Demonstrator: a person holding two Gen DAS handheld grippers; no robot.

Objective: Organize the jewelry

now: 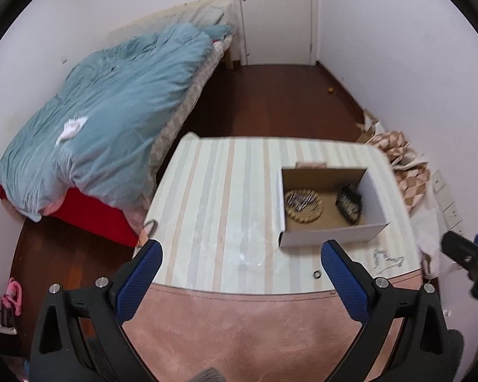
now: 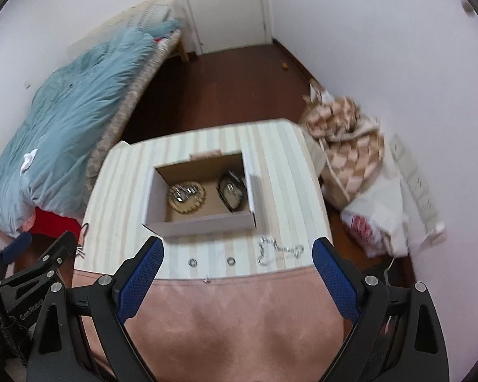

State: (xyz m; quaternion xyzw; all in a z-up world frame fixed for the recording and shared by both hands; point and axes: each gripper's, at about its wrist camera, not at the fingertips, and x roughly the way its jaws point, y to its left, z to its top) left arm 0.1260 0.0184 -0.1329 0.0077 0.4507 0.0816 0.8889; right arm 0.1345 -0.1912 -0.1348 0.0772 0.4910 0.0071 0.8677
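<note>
Hovering apart and empty, both tongs point(image 2: 237, 264) risk nudging the small silver rings point(image 2: 230, 260) off the counter's near edge point(image 2: 271, 270).

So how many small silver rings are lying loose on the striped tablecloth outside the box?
2: one small silver ring left, another right, both before the white cardboard box. More may be hidden.

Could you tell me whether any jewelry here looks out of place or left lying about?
Yes. A silver chain lies loose in a tangle on the striped tabletop, in front of the open box, with two small rings nearby. The box already holds a beaded bracelet and a dark piece.
</note>
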